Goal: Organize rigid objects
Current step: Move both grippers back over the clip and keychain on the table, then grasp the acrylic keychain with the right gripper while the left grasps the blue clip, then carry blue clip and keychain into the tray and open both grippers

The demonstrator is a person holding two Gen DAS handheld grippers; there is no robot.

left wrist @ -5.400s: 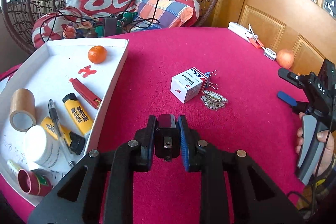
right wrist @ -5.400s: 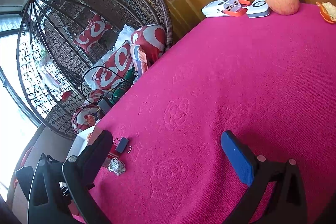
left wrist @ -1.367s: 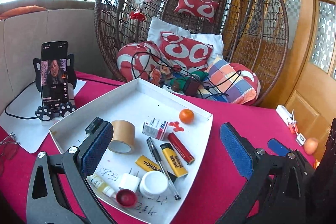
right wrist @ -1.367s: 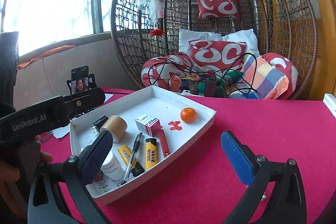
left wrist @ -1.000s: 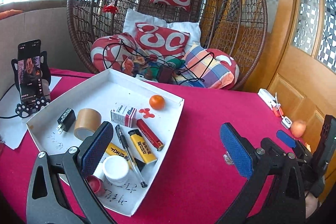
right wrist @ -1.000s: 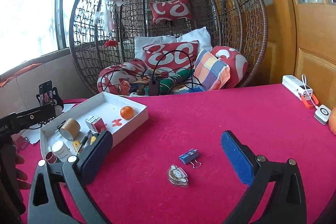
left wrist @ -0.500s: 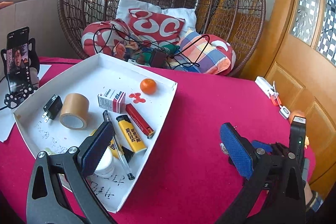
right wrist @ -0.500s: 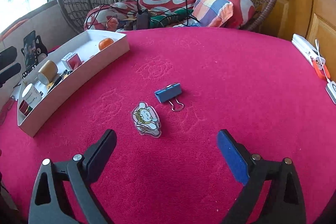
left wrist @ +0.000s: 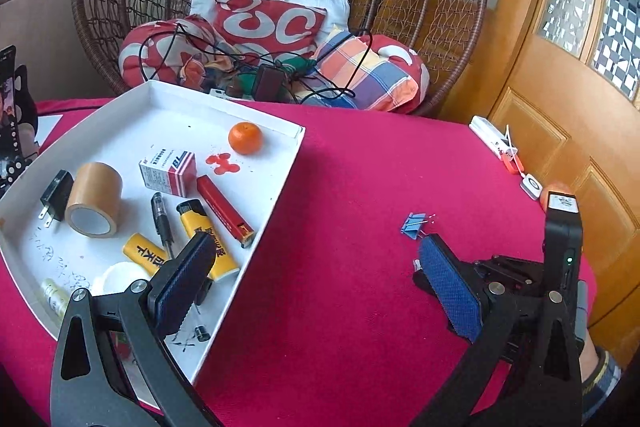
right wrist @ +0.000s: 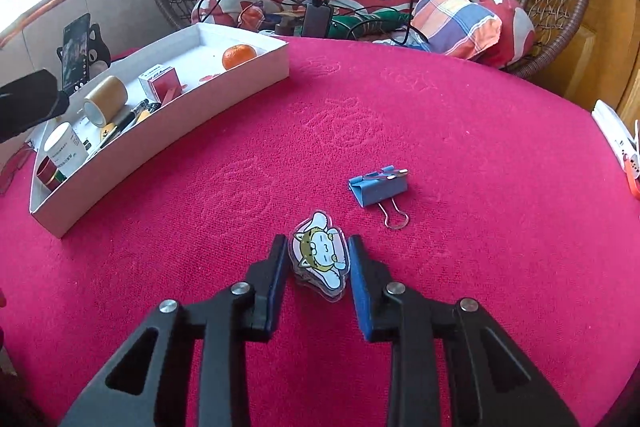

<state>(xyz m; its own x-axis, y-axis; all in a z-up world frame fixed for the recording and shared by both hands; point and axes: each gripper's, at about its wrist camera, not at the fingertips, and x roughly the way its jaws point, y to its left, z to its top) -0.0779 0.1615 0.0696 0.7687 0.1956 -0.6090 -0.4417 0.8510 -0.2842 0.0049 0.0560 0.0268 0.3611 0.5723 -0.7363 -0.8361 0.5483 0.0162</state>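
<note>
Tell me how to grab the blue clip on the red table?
Take the blue clip by its folded blue body, not the thin wire loops. It lies on its side with one loop pointing toward the right hand-held gripper, so come down from above and probably pinch across the body's two flat faces.

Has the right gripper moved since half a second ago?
Yes. The right gripper has come down toward the cartoon charm and closed around it; the blue binder clip sits beyond.
</note>
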